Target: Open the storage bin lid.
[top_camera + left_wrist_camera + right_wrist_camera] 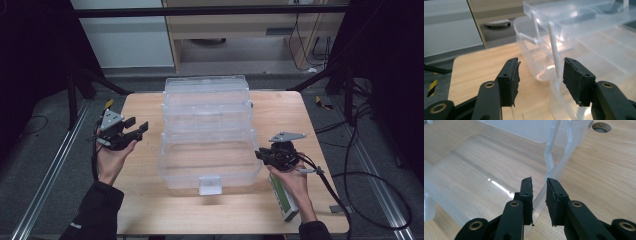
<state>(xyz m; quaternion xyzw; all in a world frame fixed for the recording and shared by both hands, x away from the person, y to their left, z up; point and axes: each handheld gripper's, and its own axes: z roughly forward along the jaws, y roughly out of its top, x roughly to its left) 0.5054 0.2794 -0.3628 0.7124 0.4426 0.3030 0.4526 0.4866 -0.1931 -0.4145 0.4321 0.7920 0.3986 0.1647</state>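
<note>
1. High view is showing me the clear plastic tiered organizer box sitting spread out in the middle of the wooden table, its trays stepping back toward the far edge and a small frosted latch hanging at its near front wall.
2. Right gripper view is showing me the box's thin right-hand side wall running up between my two black jaws, near the base of a white hinge arm. The jaws are standing narrowly apart around that wall, with a sliver of gap on each side; I am not seeing the pads pressing on it.
3. In the high view, I am holding the right gripper at the box's near right corner, with the right hand resting behind it on the table.
4. Under that right hand, a white and green handheld device is lying flat on the table, just beside the near right edge.
5. Left gripper view is showing me my left gripper with its jaws spread wide and nothing between the pads; the box's left end, with its white pivot arm, is sitting just ahead of them.
6. In the high view, the left hand is hovering over the table's left edge, clear of the box, its gripper pointing toward it.
</note>
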